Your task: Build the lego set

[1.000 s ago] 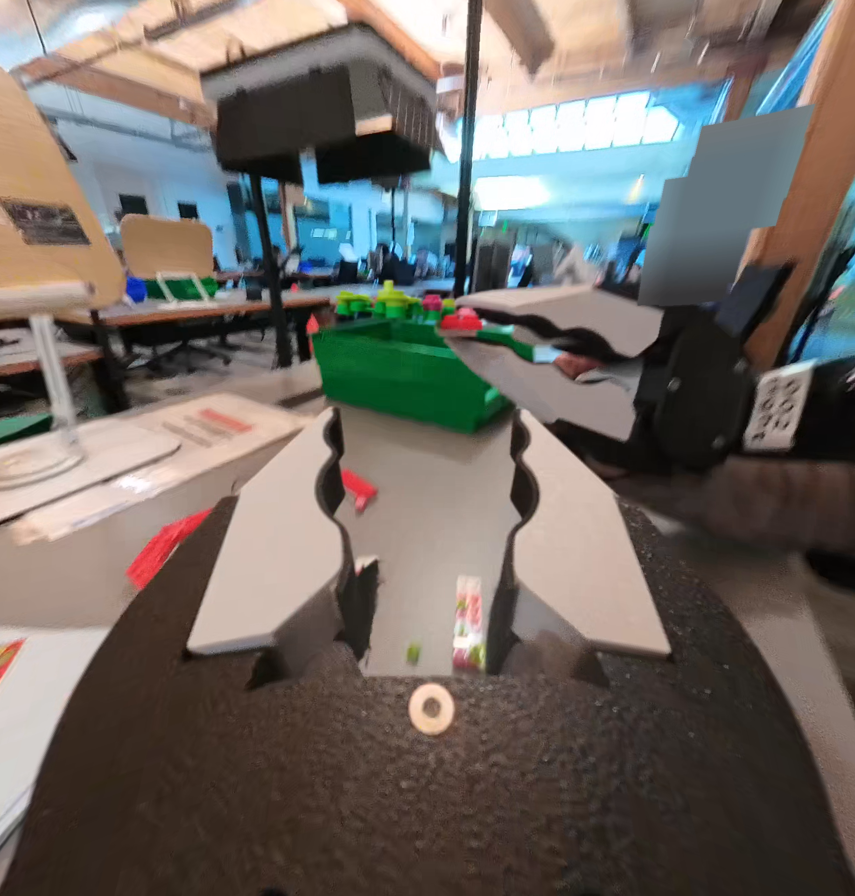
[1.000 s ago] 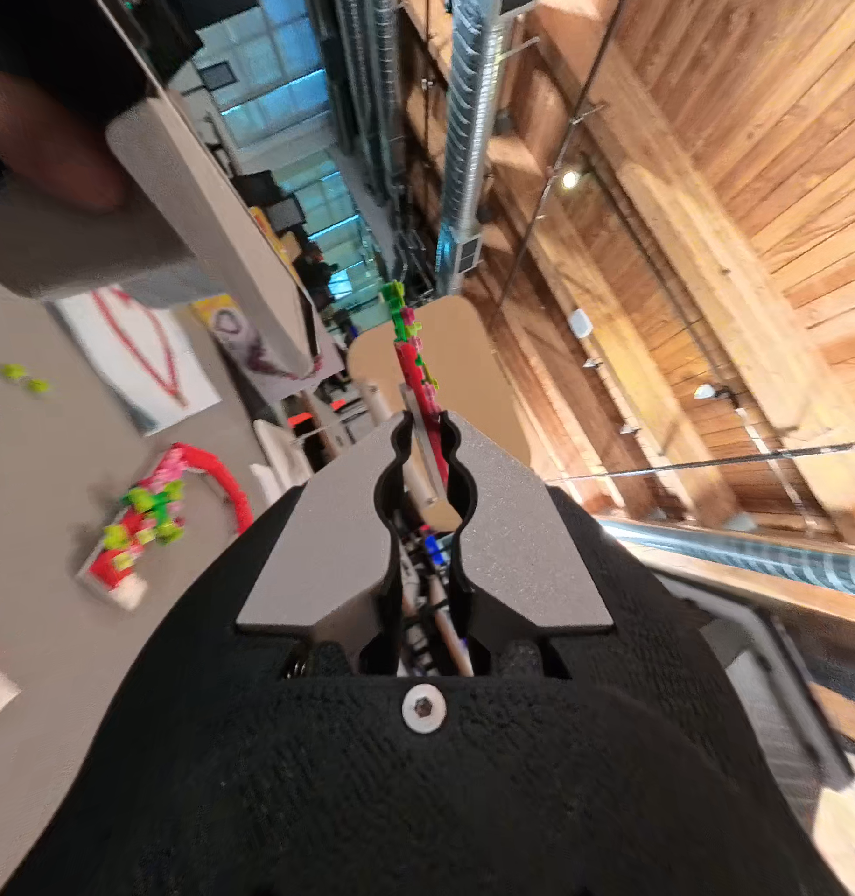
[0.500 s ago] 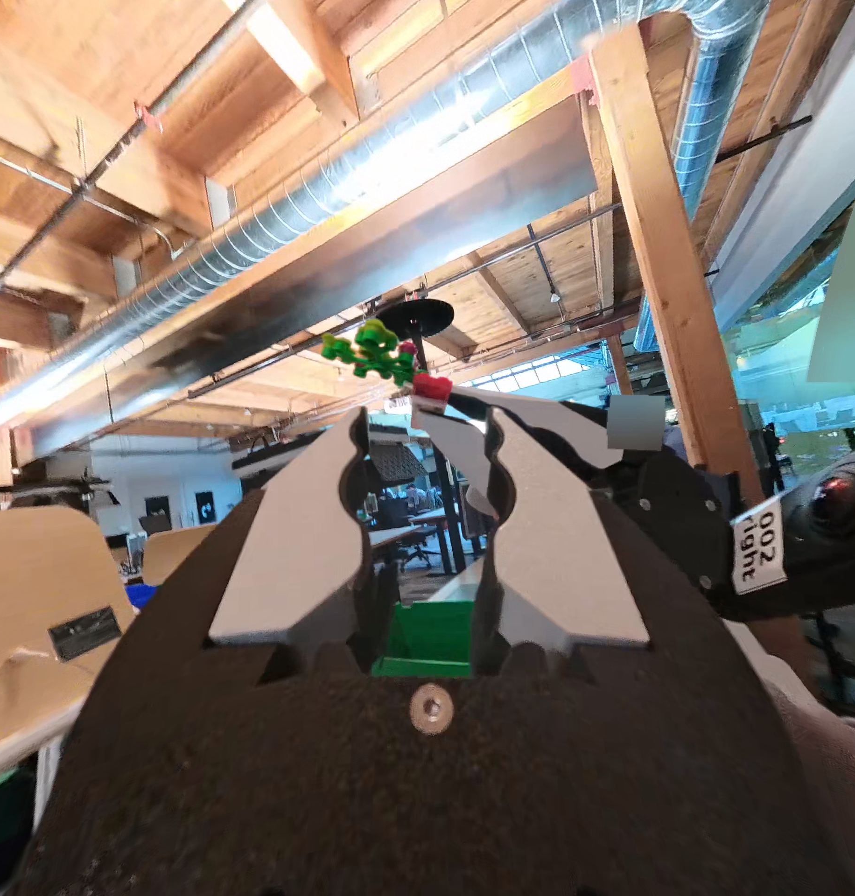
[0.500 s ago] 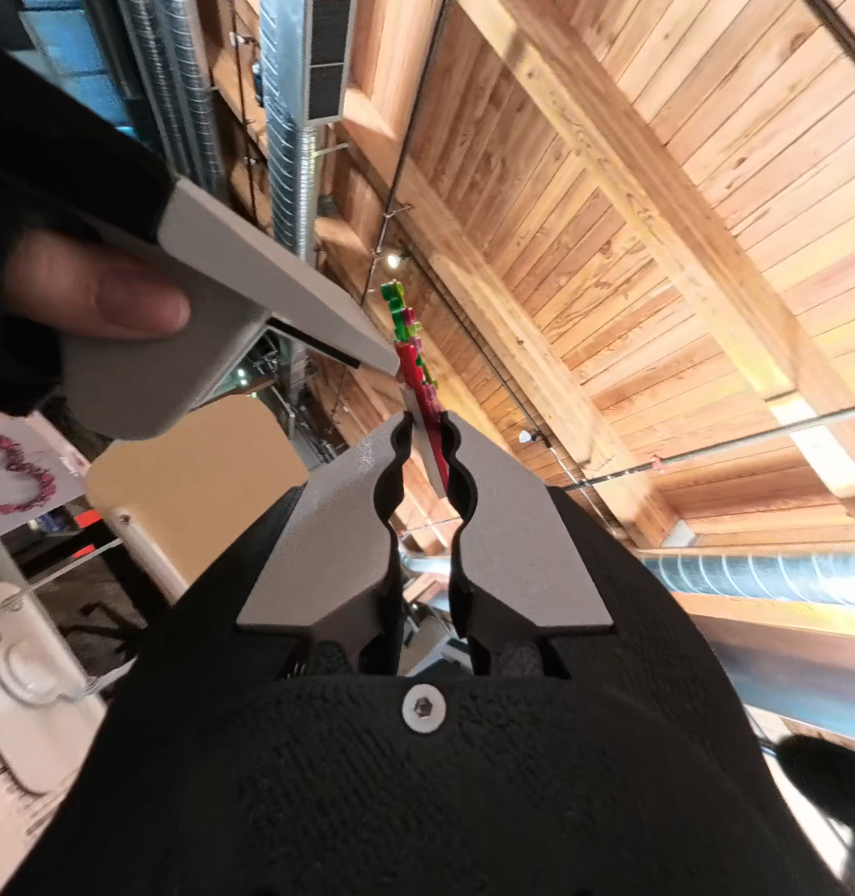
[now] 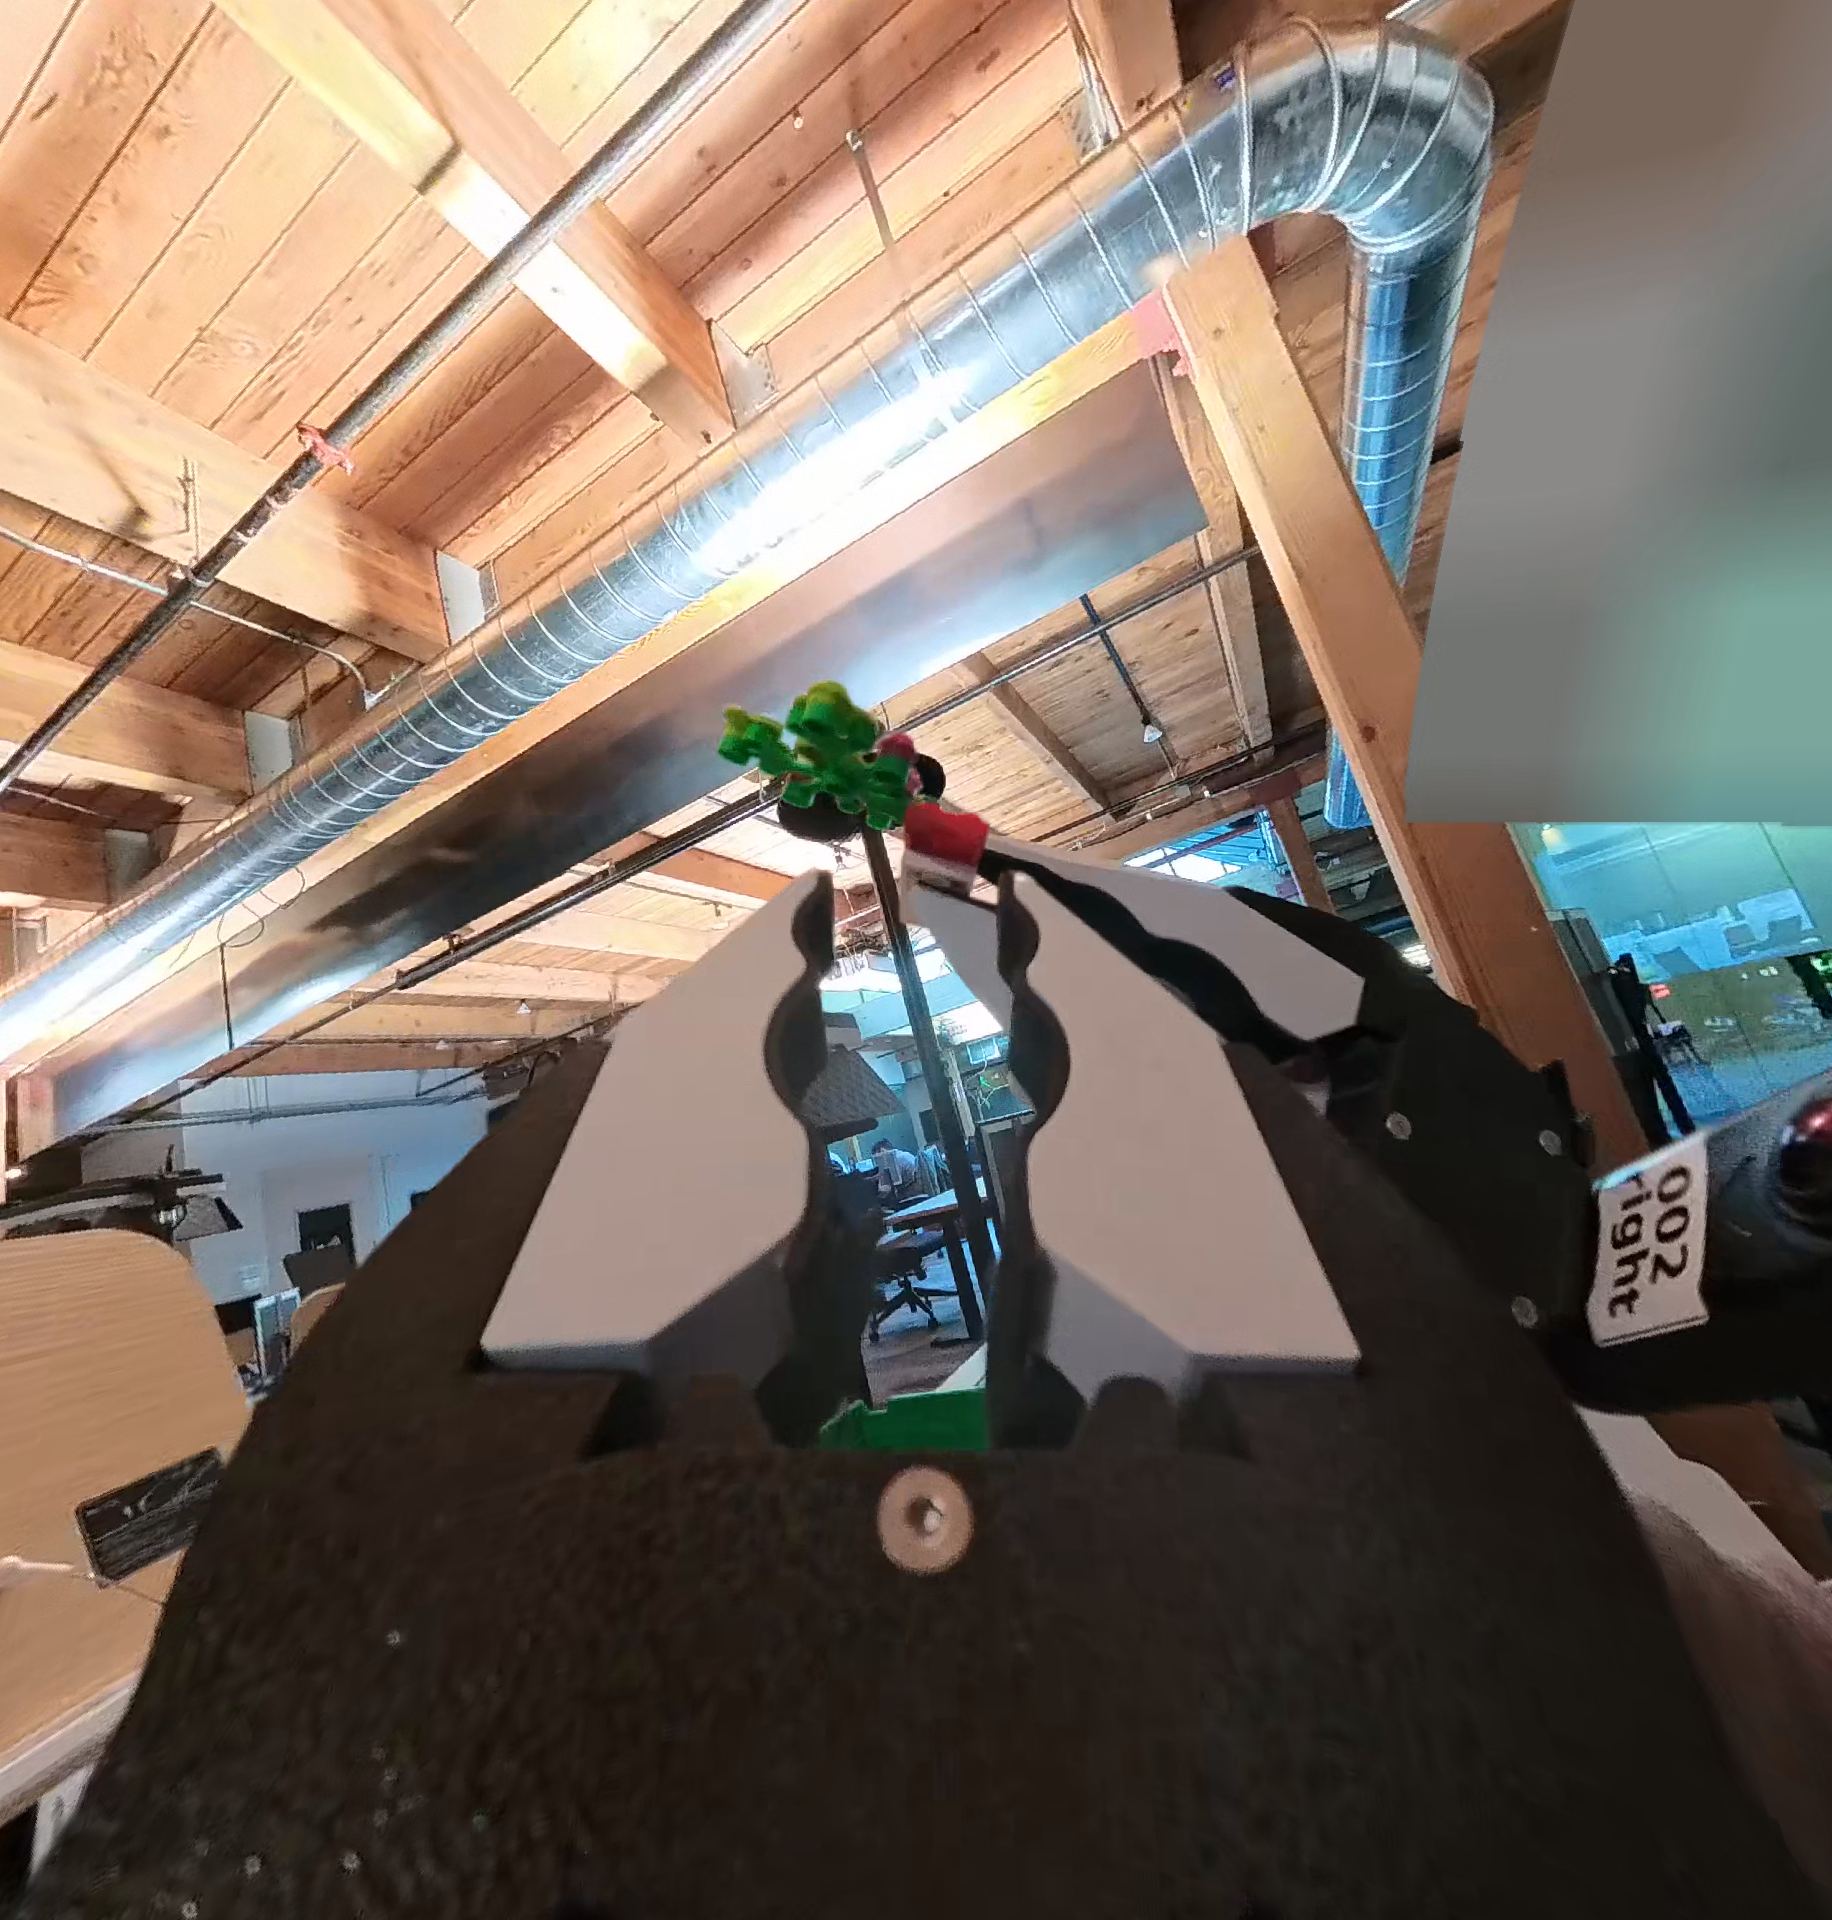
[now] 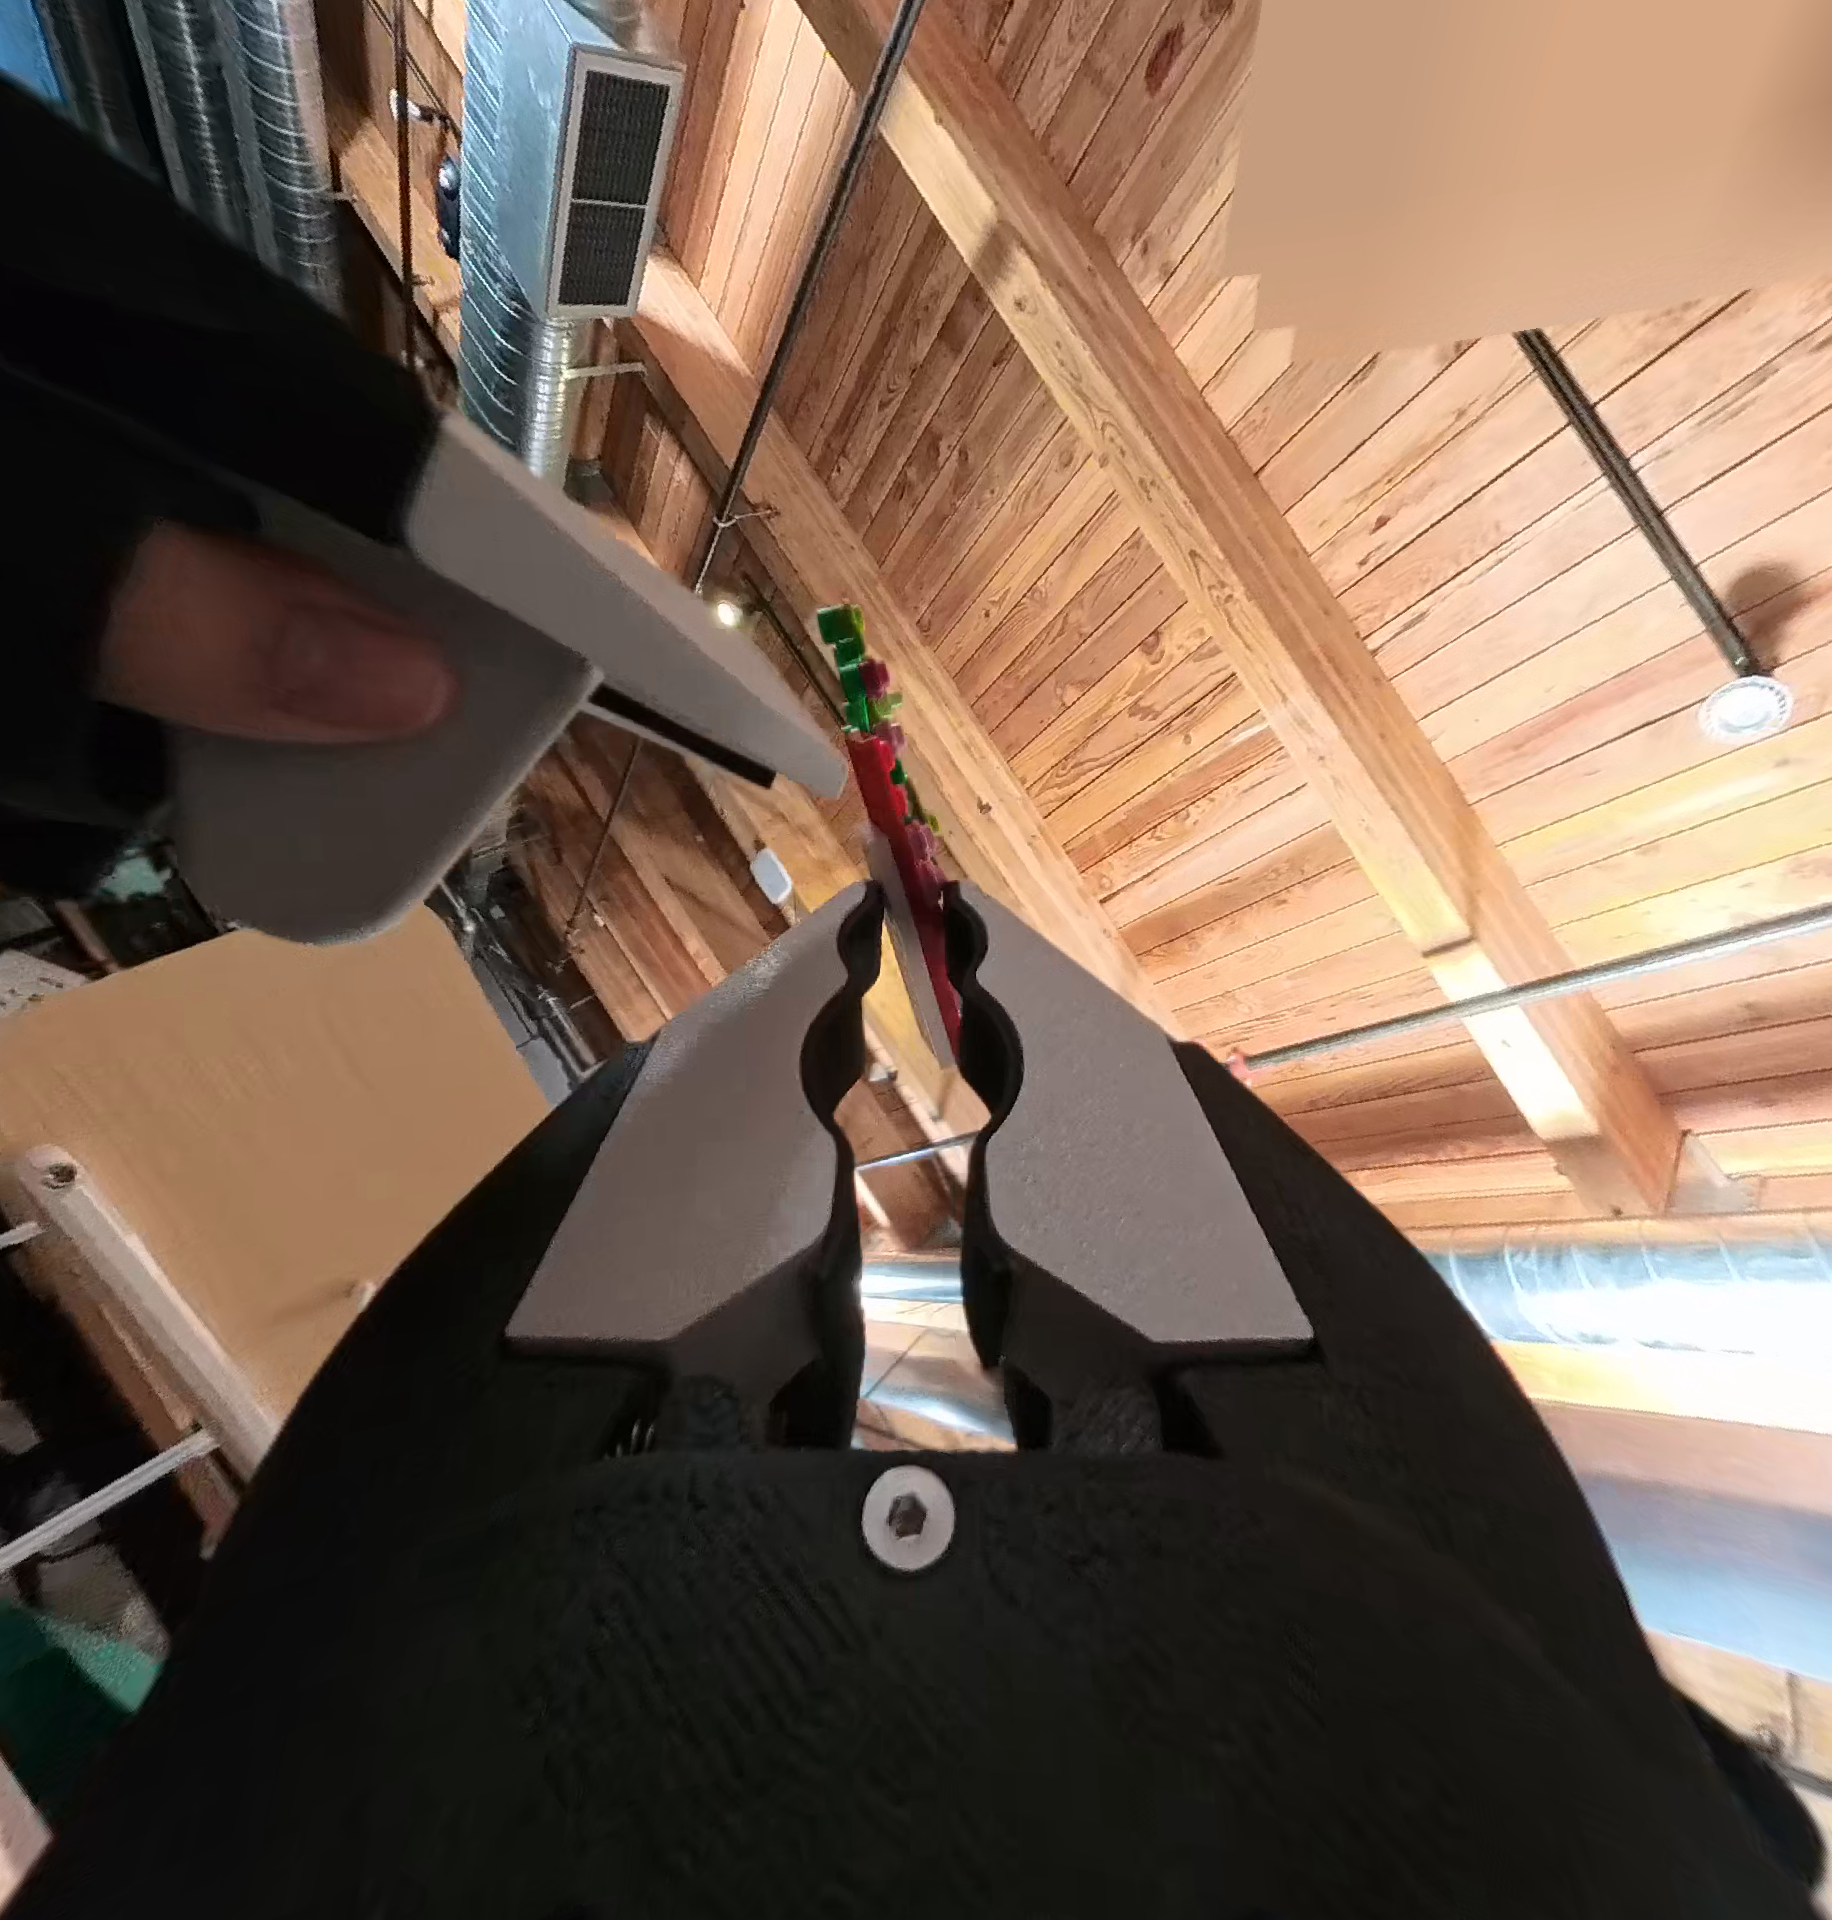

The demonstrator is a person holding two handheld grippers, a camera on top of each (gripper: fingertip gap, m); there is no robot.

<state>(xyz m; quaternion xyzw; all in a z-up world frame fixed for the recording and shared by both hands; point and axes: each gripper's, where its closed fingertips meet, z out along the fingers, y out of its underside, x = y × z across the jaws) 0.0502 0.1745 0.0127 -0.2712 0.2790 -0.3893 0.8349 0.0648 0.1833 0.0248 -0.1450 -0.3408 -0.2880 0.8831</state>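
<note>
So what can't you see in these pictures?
- The table and loose bricks: outside both views, since the cameras tilt up at the ceiling.
- The lego piece: edge-on in the right wrist view, its lower part hidden between the right gripper fingers.
- The green bin: left wrist view, mostly hidden behind the left gripper.
- Distant desks: too small.

Both views bright, warm daylight on wooden ceiling (image 5: 268, 260). Strong glare streak along silver duct (image 5: 787, 468) in left wrist view; beam beside duct blown out in places. Windows below duct, far right, glow cool blue. Small ceiling lamp (image 6: 1745, 709) lit in right wrist view. Wide-angle distortion bends beams and duct toward frame edges. Near black gripper bodies dark, grainy, little detail. Slight motion blur on chair back at left edge below duct. Flat blurred patches fill upper right corners.
</note>
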